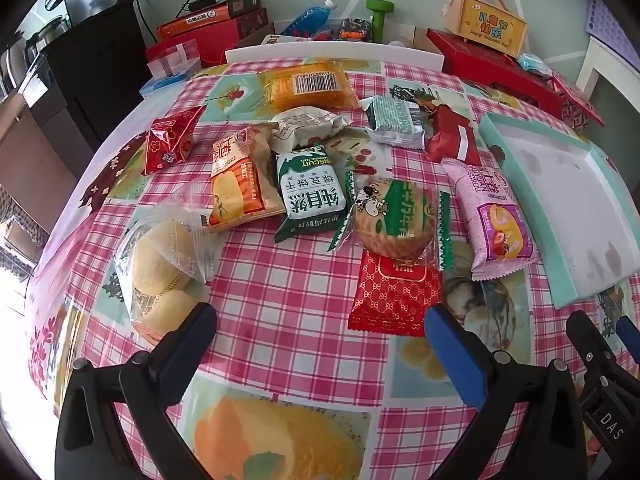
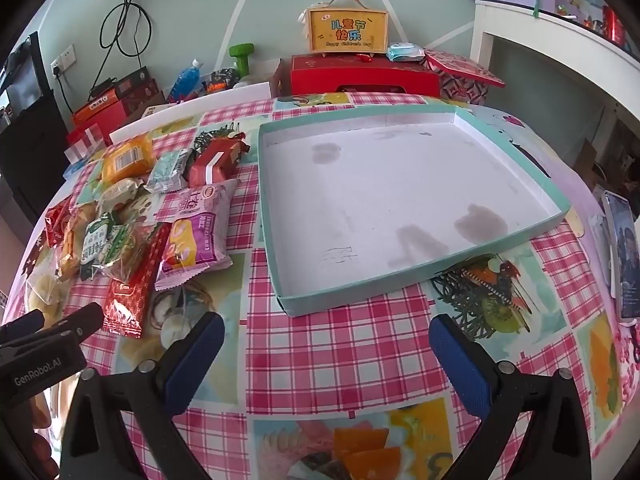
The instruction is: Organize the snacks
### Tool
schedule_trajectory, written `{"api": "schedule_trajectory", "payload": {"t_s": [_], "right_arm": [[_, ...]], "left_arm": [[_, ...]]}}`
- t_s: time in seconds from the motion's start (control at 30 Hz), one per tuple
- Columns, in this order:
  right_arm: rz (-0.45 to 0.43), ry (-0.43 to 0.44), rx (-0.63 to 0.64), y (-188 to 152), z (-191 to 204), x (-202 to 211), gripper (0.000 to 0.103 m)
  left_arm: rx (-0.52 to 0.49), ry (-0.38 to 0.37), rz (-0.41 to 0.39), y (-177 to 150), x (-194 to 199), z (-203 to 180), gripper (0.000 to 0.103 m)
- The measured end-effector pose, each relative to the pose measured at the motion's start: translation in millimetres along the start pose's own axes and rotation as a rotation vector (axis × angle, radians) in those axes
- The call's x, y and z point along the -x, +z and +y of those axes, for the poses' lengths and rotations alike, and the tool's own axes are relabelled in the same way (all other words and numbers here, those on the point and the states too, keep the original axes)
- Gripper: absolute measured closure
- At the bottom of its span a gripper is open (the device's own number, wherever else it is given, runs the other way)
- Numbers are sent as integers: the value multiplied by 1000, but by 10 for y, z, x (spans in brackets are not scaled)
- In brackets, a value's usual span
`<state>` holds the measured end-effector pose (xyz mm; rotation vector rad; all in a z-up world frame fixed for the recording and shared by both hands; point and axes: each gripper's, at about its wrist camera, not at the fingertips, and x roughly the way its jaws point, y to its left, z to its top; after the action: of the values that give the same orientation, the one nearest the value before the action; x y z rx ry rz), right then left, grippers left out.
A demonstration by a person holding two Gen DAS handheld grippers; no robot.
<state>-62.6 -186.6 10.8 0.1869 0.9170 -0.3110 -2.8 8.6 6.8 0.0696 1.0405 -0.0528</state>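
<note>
Several wrapped snacks lie heaped on the checked tablecloth: a clear bag of pale buns (image 1: 160, 272), a green biscuit pack (image 1: 310, 192), a red patterned packet (image 1: 394, 294), a pink roll pack (image 1: 494, 220) and an orange pack (image 1: 312, 86). A shallow teal tray (image 2: 424, 272) with a white, stained floor sits to their right and holds nothing. My left gripper (image 1: 320, 322) hangs open above the cloth just in front of the heap, with nothing between its fingers. My right gripper (image 2: 326, 334) is open over bare cloth in front of the tray's near edge.
Red gift boxes (image 2: 360, 74), a yellow handled box (image 2: 346, 30), a blue bottle (image 2: 186, 78) and a green dumbbell (image 2: 241, 54) crowd the far side behind the table. A phone (image 2: 624, 256) lies at the right edge. A white shelf (image 2: 560, 40) stands at the right.
</note>
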Motion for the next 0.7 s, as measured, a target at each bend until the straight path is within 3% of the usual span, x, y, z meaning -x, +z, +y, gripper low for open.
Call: {"api": "schedule_trajectory", "payload": {"t_s": [0.7], "right_arm": [[-1, -2, 0, -7, 15, 0, 0]], "left_arm": [[-2, 4, 6, -1, 4, -3, 0]]}}
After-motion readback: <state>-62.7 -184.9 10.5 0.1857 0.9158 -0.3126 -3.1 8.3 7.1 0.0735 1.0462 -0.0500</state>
